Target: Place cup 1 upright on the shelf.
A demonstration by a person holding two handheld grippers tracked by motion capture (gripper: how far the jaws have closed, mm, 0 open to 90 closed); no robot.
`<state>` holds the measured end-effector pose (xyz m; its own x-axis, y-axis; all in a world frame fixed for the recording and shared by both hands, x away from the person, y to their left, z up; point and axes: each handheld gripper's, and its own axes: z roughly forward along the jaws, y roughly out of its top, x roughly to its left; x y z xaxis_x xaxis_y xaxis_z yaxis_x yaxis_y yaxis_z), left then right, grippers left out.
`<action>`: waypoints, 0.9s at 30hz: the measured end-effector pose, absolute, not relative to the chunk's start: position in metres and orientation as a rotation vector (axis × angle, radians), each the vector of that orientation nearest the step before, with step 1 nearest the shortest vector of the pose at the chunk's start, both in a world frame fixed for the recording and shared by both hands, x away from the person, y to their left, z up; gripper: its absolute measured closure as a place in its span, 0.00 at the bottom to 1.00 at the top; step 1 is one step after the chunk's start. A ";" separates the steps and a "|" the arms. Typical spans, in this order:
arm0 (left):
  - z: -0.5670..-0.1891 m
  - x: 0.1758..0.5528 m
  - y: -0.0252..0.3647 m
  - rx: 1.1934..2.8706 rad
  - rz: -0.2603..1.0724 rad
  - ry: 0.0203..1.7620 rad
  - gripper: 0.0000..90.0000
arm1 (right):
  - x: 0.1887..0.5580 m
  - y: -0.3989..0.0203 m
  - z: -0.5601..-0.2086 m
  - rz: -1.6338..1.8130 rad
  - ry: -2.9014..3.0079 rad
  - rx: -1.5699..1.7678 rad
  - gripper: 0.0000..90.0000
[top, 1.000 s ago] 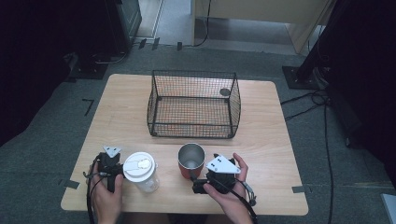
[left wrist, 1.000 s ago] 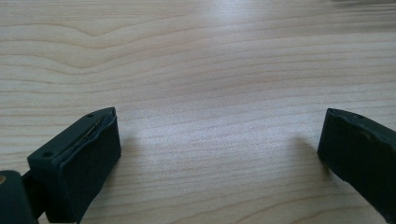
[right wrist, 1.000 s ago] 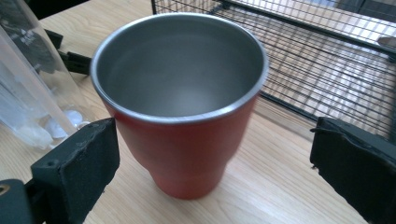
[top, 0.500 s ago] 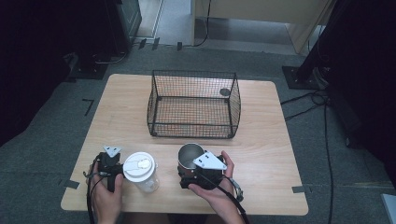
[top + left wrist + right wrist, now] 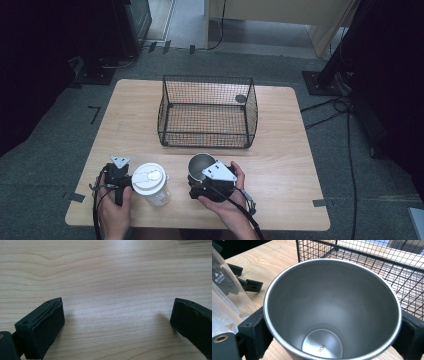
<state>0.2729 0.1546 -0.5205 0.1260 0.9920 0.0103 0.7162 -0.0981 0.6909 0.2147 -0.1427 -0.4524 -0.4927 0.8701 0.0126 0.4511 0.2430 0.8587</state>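
A steel cup (image 5: pixel 199 165) stands low and just right of centre in the high view, on the wooden surface (image 5: pixel 285 150), just in front of the wire basket (image 5: pixel 207 111). The right gripper (image 5: pixel 204 181) has been brought around it: in the right gripper view the cup (image 5: pixel 332 307) sits between the two black jaws, one at each side of its wall, right beside the metal. Whether the jaws are pressing or merely flanking cannot be told from these pictures. The cup is empty, its bottom stamped "304".

The left gripper (image 5: pixel 119 176) rests at the lower left of the high view, just beside a clear plastic cup with a white lid (image 5: pixel 150 182). Its jaws are spread wide apart in the left gripper view, with nothing but bare wood (image 5: pixel 107 277) between them.

The step in hand is judged to be the grasp of the steel cup, probably for a lift into the basket. Several things could go wrong from here. The cup is tapered and smooth, so a weak squeeze low on the wall could let it slide upward or out of the jaws. A lift that is too low would knock the cup against the basket's near rim. The lidded plastic cup (image 5: pixel 224 297) stands near on the left of the right gripper view and could be toppled by a sideways swing.
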 end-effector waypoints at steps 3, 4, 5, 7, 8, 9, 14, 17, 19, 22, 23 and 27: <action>-0.521 0.273 0.155 1.874 0.671 1.644 0.00 | 0.213 -0.141 -0.453 1.174 2.044 1.198 0.08; -0.521 0.273 0.155 1.874 0.671 1.644 0.00 | 0.212 -0.141 -0.453 1.173 2.041 1.194 0.08; -0.521 0.273 0.155 1.874 0.670 1.644 0.00 | 0.212 -0.140 -0.453 1.170 2.041 1.188 0.08; -0.521 0.273 0.155 1.874 0.671 1.644 0.00 | 0.211 -0.139 -0.452 1.166 2.041 1.185 0.09; -0.520 0.273 0.155 1.874 0.670 1.644 0.00 | 0.211 -0.139 -0.452 1.169 2.039 1.187 0.09; -0.520 0.273 0.155 1.874 0.670 1.644 0.00 | 0.211 -0.139 -0.452 1.174 2.036 1.186 0.09; -0.521 0.273 0.155 1.874 0.671 1.645 0.00 | 0.210 -0.142 -0.445 1.196 2.019 1.177 0.09; -0.521 0.273 0.155 1.874 0.670 1.644 0.00 | 0.210 -0.142 -0.443 1.200 2.011 1.175 0.09; -0.521 0.273 0.155 1.874 0.670 1.644 0.00 | 0.210 -0.143 -0.438 1.203 2.003 1.164 0.09; -0.521 0.273 0.155 1.874 0.671 1.644 0.00 | 0.209 -0.144 -0.434 1.212 1.994 1.155 0.09; -0.521 0.273 0.155 1.873 0.670 1.645 0.00 | 0.209 -0.144 -0.432 1.215 1.994 1.154 0.09; -0.521 0.273 0.155 1.874 0.670 1.644 0.00 | 0.210 -0.145 -0.426 1.227 1.981 1.148 0.09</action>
<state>0.2729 0.1546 -0.5205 0.1260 0.9920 0.0101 0.7163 -0.0980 0.6909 0.2104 -0.1451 -0.4263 -0.4936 0.8696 -0.0072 0.3808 0.2236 0.8972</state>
